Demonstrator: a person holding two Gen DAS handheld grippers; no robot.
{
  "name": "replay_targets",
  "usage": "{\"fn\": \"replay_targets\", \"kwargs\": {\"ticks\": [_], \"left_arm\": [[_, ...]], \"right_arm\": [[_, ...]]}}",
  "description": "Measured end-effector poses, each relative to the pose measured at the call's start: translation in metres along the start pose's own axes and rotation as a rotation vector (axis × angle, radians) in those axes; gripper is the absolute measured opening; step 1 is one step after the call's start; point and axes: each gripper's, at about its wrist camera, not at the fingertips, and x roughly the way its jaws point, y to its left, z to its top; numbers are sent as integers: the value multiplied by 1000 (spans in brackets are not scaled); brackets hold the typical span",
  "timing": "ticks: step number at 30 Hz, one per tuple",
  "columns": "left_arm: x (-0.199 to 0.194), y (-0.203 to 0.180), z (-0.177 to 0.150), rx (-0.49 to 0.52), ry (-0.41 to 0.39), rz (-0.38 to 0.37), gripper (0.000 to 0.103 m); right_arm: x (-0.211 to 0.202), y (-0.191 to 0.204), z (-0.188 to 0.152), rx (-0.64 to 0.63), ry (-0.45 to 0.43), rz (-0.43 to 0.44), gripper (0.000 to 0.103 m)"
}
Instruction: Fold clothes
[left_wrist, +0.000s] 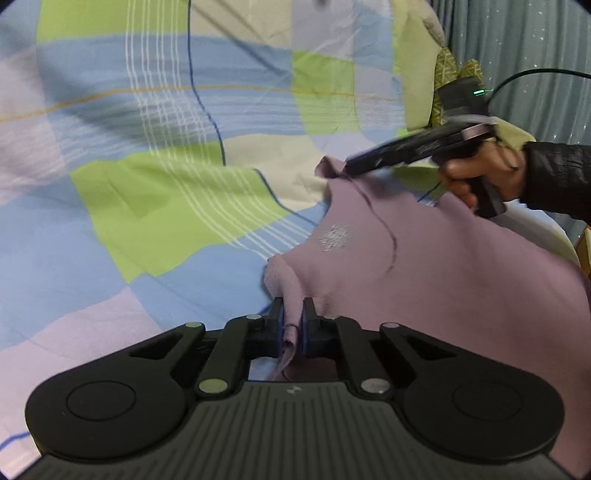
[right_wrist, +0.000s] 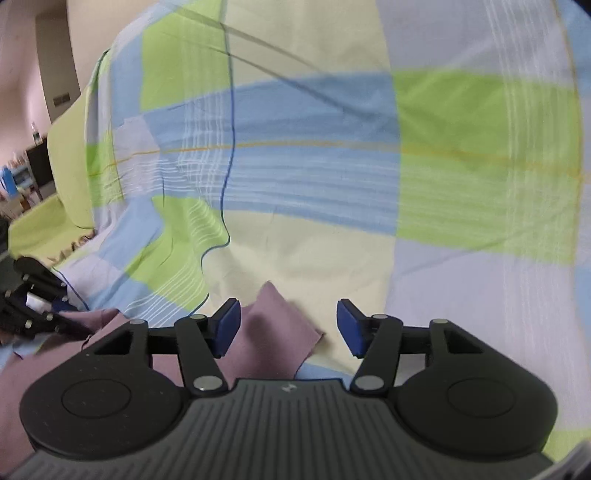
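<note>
Here, in the left wrist view, the left gripper is clenched on a bunched edge of the mauve garment; the cloth runs up between the blue pads and hangs a little below them; the rest of the garment spreads to the right over the bed, whose sheet is checked in blue, green, cream and lilac; a pale, glittery patch shows on the cloth, with a dark thread curling beside it; further off, a hand in a dark sleeve holds the right gripper, blurred, its tip at a raised far corner of the garment; a grey-green curtain hangs behind.

In the right wrist view, the right gripper stands released, its jaws well apart; a corner of the garment lies on the bed below the gap, nearer the left pad; neither pad presses on it; more mauve cloth runs off to the lower left, where the left gripper shows at the frame's edge; whether it touches the cloth cannot be told from here.
</note>
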Motion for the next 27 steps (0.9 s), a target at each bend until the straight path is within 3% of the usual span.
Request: {"fn": "replay_targets", "kwargs": {"ticks": [1,3,5,8,10,14,16,18,19,21,23,27], "left_arm": [[-6,-4,-1,8,-20,25,5],[-20,-9,2,26,-62,77,5],[-29,-10,11,51,-90,118,5],[-30,-10,35,127,-109,152,5],[-16,-11,58,192,-107,166,4],[22,-4,77,224,-67,196,6],[39,2,74,164,-28,189,15],[36,7,65,97,-44,204,23],[35,7,63,82,-55,205,40],[23,16,54,6,-97,202,50],[13,37,44,-114,-118,203,50],[31,63,39,-242,-18,124,50]], "right_arm": [[3,0,-1,5,15,8,27],[-1,4,-1,10,2,-21,4],[-12,12,0,12,-37,-46,3],[-38,39,6,-96,-133,-138,3],[-55,59,19,-176,-220,-238,2],[-46,58,38,-198,-242,-379,3],[-33,48,36,-165,-187,-379,7],[-17,32,25,-114,-109,-399,17],[-20,32,20,-108,-120,-403,20],[-31,35,8,-99,-157,-400,29],[-42,41,-1,-96,-165,-389,33],[-63,62,-26,-95,-138,-313,38]]}}
